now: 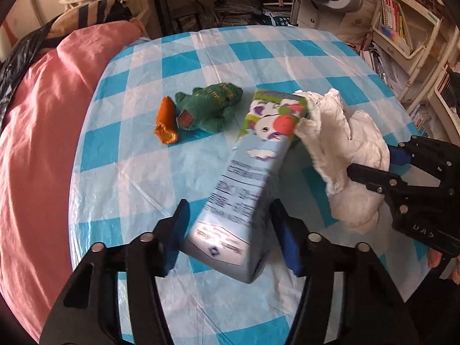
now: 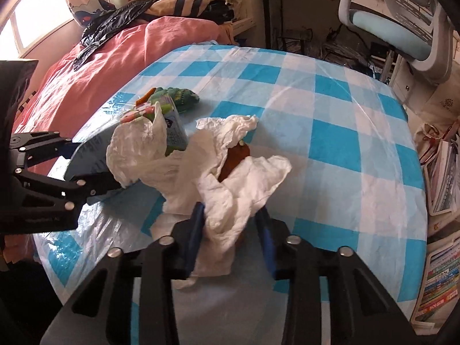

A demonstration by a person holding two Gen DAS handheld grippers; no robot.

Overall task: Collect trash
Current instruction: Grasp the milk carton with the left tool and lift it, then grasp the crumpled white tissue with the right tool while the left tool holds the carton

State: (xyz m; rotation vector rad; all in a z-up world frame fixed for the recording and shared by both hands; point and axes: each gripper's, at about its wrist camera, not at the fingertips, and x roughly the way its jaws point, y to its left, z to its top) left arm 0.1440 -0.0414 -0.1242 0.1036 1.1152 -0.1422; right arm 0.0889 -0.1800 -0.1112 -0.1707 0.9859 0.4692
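Far left on the checked table (image 1: 138, 172), near the edge along the pink bedding (image 1: 37, 132): an orange wrapper (image 1: 166, 121) touching a green plush toy (image 1: 210, 106), both untouched; wrapper probably trash, toy probably not. Next, toward the middle, a drink carton (image 1: 244, 172) lying on its side, printed top pointing away toward the far edge, its base end between the blue pads of the left gripper (image 1: 230, 235); pads close against both sides, clamped on the carton as far as can be judged, though motion blur hides whether contact is firm. Gripped at the base presumably because that end faces the near edge and offers flat sides. Further right, just beside and touching the carton's top, a heap of crumpled white tissue (image 2: 230, 178) with a brown scrap (image 2: 234, 159) tucked in its folds and a thin plastic bag (image 2: 135, 146) draped over the carton end. Right gripper (image 2: 230, 238) closed on the near fold of tissue, pads pinching soft paper, likely to lift the whole wad at once. In the way: tissue and bag overlapping the carton, so pulling either apart risks dragging the other; brown scrap liable to drop out. Beyond the far edge, a desk chair (image 2: 402, 28); to the right, crowded bookshelves (image 1: 402, 28). No bin visible.
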